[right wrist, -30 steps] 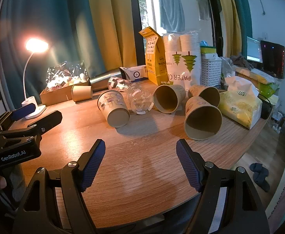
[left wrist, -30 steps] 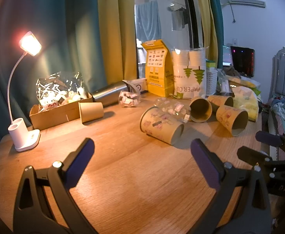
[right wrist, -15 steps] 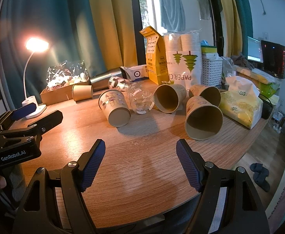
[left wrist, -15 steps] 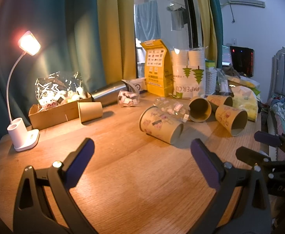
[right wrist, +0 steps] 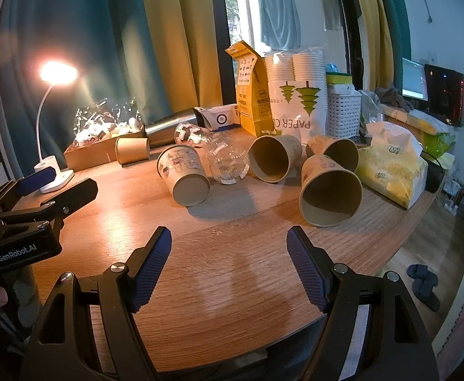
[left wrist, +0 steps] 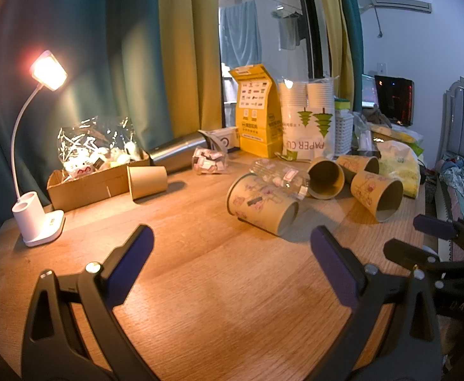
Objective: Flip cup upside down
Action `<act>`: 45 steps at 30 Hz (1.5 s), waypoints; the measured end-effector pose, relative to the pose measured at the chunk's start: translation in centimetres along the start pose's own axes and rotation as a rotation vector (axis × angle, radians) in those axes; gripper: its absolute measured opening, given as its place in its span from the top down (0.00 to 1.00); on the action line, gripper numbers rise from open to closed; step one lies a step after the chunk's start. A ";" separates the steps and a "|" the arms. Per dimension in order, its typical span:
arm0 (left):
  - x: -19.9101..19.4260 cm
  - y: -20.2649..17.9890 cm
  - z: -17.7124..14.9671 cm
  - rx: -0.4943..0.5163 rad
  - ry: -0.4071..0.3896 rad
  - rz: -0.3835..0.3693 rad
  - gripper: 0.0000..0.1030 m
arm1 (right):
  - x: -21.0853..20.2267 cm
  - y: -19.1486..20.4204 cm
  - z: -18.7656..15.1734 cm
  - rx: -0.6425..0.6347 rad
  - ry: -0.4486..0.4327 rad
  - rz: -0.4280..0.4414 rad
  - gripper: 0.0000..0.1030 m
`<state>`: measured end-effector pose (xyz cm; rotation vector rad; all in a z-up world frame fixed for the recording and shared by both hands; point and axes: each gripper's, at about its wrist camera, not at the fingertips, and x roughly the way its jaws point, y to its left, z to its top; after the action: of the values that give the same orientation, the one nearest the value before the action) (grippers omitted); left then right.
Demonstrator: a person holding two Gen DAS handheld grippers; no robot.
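Observation:
Several brown paper cups lie on their sides on the wooden table [left wrist: 200, 285]. The nearest printed cup [left wrist: 260, 204] lies just beyond my left gripper [left wrist: 232, 254], which is open and empty above the table. In the right wrist view this cup [right wrist: 184, 179] lies left of centre, and another cup [right wrist: 328, 190] lies with its mouth toward me, right of centre. My right gripper [right wrist: 228, 263] is open and empty, short of both cups. Two more cups [right wrist: 273, 158] lie behind. A plain cup [left wrist: 146, 181] lies at the left.
A lit desk lamp [left wrist: 38, 219] stands at the far left beside a cardboard box [left wrist: 85, 184]. Clear plastic cups [right wrist: 227, 163], a yellow carton [left wrist: 257, 117], a bag of stacked paper cups [left wrist: 308, 120] and a yellow bag [right wrist: 387, 165] crowd the back and right.
Both grippers have barely shifted; the cups lie as before and both grippers stay open.

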<state>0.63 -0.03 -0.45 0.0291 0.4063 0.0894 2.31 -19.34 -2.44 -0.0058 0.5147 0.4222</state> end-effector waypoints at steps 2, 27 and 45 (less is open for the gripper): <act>0.0 0.0 0.0 0.000 0.000 0.000 0.03 | 0.0 0.1 0.0 -0.001 0.000 0.000 0.24; 1.6 -1.0 0.7 0.037 0.101 -0.063 0.03 | 2.0 -1.8 1.8 -0.028 0.002 0.097 0.24; 16.5 1.5 13.3 0.046 0.469 -0.073 0.03 | 7.8 -4.4 3.6 -0.050 0.082 0.292 0.24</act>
<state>20.84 2.90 5.39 0.0383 0.8775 0.0132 11.89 -19.92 -3.49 0.0040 0.5876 0.7230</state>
